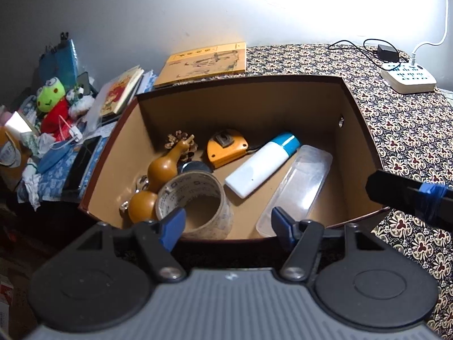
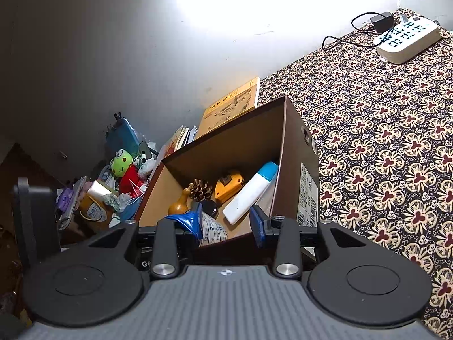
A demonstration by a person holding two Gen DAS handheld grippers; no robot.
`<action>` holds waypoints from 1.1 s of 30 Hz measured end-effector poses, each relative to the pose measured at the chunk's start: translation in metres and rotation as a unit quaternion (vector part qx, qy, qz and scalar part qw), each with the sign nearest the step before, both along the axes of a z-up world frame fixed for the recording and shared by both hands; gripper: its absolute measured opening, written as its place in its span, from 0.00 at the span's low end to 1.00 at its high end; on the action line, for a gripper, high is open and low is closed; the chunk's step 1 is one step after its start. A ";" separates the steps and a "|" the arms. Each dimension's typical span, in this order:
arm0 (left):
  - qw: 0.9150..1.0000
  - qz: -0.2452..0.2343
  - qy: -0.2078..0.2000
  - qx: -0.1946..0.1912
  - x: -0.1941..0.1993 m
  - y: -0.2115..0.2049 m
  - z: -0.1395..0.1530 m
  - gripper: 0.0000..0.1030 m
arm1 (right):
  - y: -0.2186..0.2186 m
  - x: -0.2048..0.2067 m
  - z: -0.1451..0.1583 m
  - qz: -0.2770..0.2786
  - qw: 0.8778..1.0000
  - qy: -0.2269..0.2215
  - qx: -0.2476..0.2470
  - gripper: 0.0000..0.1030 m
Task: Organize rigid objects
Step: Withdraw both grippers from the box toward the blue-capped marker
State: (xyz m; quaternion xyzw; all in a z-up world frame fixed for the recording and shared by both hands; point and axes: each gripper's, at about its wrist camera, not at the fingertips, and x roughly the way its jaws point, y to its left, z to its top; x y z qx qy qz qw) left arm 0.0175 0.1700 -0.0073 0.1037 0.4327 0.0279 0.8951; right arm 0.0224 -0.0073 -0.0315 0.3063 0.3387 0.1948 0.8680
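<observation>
An open cardboard box (image 1: pixel 354 130) (image 2: pixel 294 153) stands on the patterned cloth. Inside lie a tape roll (image 1: pixel 195 198) (image 2: pixel 212 228), a tan gourd (image 1: pixel 162 170) (image 2: pixel 179 202), a pine cone (image 1: pixel 181 140) (image 2: pixel 201 188), an orange tape measure (image 1: pixel 225 147) (image 2: pixel 228 184), a white bottle with a blue cap (image 1: pixel 260 167) (image 2: pixel 250 194) and a clear plastic case (image 1: pixel 297 187). My left gripper (image 1: pixel 228 225) hangs open above the box's near wall, holding nothing. My right gripper (image 2: pixel 228 225) is open over the box's near right corner, also with nothing between its fingers; it shows at the right edge of the left wrist view (image 1: pixel 407 195).
A yellow book (image 1: pixel 203 63) (image 2: pixel 232 106) lies behind the box. Left of the box sits a clutter of toys, including a green frog plush (image 1: pixel 52 96) (image 2: pixel 121 163), booklets, a phone and cables. A white power strip (image 1: pixel 407 78) (image 2: pixel 407 38) with a black adapter rests at the far right on the patterned cloth (image 2: pixel 382 141).
</observation>
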 end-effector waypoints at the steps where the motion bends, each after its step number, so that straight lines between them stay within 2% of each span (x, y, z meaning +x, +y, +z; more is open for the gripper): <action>1: 1.000 0.003 -0.001 0.000 -0.001 -0.001 0.001 0.64 | -0.001 -0.001 0.000 0.002 1.000 0.000 0.002 0.20; 20: 0.998 0.059 -0.012 0.007 -0.022 0.017 0.010 0.65 | 0.008 -0.006 0.002 0.053 0.998 -0.017 0.004 0.20; 27: 0.997 0.072 0.007 0.004 -0.026 0.030 0.001 0.65 | 0.020 -0.011 0.004 0.083 0.996 -0.040 -0.004 0.20; 33: 0.997 0.077 0.023 0.005 -0.029 0.036 -0.011 0.65 | 0.025 -0.012 0.001 0.094 0.995 -0.037 -0.006 0.20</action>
